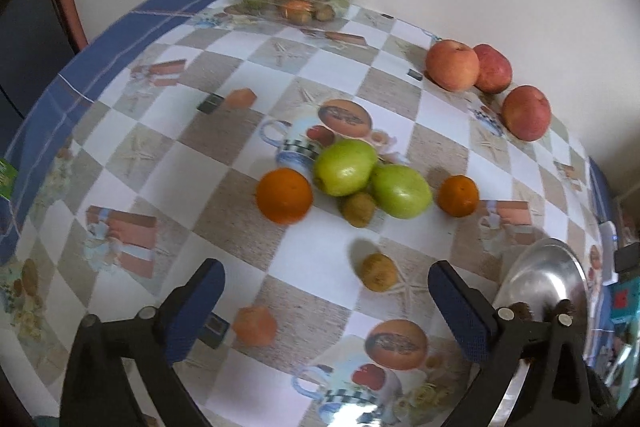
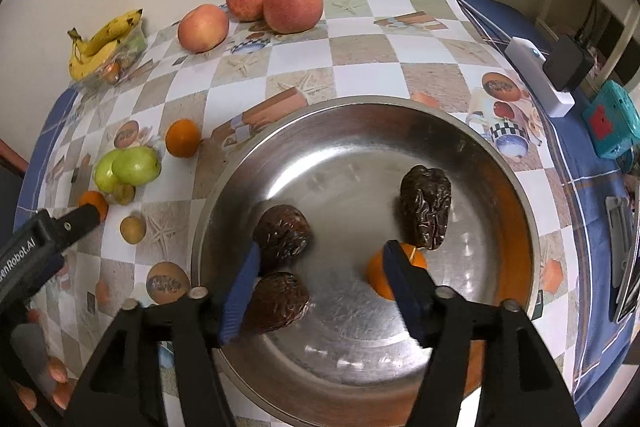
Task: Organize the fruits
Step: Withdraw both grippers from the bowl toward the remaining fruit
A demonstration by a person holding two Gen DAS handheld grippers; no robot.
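On the left, our left gripper hangs over the near part of the tabletop with its jaws spread wide and nothing between them. A small brown kiwi lies just ahead of them, nearer to the right finger. Behind it, in the middle of the table, two green apples, another kiwi and two oranges wait, and three red apples stay near the far right edge.

On the right, our right gripper stands over the steel bowl with its jaws apart and holding nothing. In the bowl lie three dark wrinkled fruits and one small orange, which sits beside the right finger.

We judge that the step in hand is collecting loose fruits into the bowl. Next, the left gripper must go down around the near kiwi, centre it, and close gently, because it can roll.
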